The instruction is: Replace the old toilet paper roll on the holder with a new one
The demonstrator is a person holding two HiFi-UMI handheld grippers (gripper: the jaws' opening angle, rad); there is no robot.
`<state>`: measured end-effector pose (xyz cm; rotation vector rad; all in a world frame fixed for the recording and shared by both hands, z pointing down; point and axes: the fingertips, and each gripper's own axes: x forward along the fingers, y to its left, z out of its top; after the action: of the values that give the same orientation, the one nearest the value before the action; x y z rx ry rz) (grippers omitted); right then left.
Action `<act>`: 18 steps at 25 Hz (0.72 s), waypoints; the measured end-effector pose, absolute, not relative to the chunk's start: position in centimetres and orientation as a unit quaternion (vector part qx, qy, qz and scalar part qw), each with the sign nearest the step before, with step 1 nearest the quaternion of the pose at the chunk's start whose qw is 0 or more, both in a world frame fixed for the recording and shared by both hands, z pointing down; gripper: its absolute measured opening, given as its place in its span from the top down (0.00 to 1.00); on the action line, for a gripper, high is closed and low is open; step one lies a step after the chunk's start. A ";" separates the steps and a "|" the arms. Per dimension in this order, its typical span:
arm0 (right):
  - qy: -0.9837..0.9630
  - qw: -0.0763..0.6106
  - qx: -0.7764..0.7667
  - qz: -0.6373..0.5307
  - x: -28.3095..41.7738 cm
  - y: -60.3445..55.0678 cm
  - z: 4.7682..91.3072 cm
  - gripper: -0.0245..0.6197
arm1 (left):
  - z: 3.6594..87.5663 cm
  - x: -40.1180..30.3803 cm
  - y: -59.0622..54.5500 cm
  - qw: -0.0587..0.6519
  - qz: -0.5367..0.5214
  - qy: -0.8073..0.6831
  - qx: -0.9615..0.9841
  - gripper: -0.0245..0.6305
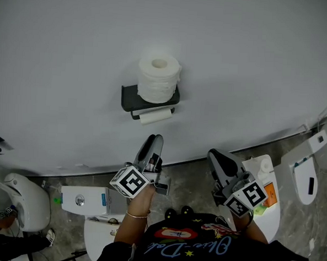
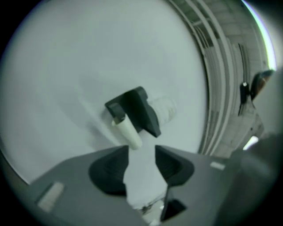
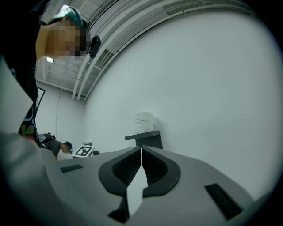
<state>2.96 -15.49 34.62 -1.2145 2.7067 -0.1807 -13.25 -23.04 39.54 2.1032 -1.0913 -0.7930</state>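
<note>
Left tongs [image 2: 141, 153] open with nothing between them, right tongs [image 3: 141, 152] closed and empty, new toilet paper roll [image 1: 158, 77] upright atop far wall holder [image 1: 128, 96], old thin roll [image 1: 155, 116] on bar beneath.

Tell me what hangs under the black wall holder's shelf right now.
Under the black wall-mounted holder's shelf hangs a slim, pale, nearly spent paper tube. The bar through it is covered by the tube. The full white toilet paper roll stands on top of the shelf.
</note>
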 end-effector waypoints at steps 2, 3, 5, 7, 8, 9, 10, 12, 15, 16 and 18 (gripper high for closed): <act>0.902 0.085 -0.418 -0.063 3.9 -15.5 34.7 0.94 | 39.0 -13.5 -24.5 0.339 -0.356 -0.389 0.779 0.66; 0.900 0.084 -0.422 -0.064 4.2 -15.5 34.8 0.94 | 38.7 -13.7 -25.1 0.342 -0.376 -0.380 0.773 0.66; 0.897 0.081 -0.431 -0.062 5.0 -15.3 34.9 0.94 | 38.5 -13.9 -26.2 0.351 -0.404 -0.370 0.759 0.62; 0.892 0.080 -0.441 -0.062 5.8 -15.2 35.0 0.94 | 38.8 -14.0 -27.3 0.370 -0.422 -0.365 0.743 0.62; 0.889 0.080 -0.446 -0.063 6.1 -15.1 35.0 0.94 | 39.2 -13.9 -27.8 0.380 -0.428 -0.362 0.736 0.61; 0.887 0.078 -0.450 -0.064 6.5 -15.0 35.1 0.94 | 39.4 -13.9 -28.2 0.387 -0.432 -0.359 0.731 0.61; 0.885 0.077 -0.454 -0.064 6.7 -14.8 35.2 0.94 | 39.6 -13.9 -28.6 0.391 -0.434 -0.357 0.729 0.61; 0.883 0.075 -0.459 -0.065 7.0 -14.7 35.3 0.94 | 39.8 -13.9 -29.3 0.391 -0.433 -0.358 0.729 0.61; 0.879 0.073 -0.467 -0.067 7.4 -14.5 35.5 0.94 | 39.8 -14.1 -30.2 0.390 -0.433 -0.362 0.728 0.61; 0.876 0.073 -0.472 -0.066 7.7 -14.5 35.5 0.94 | 39.8 -14.1 -30.4 0.387 -0.432 -0.362 0.729 0.61; 0.870 0.073 -0.484 -0.064 8.3 -14.3 35.4 0.94 | 39.5 -14.0 -30.7 0.377 -0.429 -0.363 0.736 0.70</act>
<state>8.30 -14.29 35.41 -1.4530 2.6132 -0.1914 -14.05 -30.69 39.48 1.8834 -0.9282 -1.0981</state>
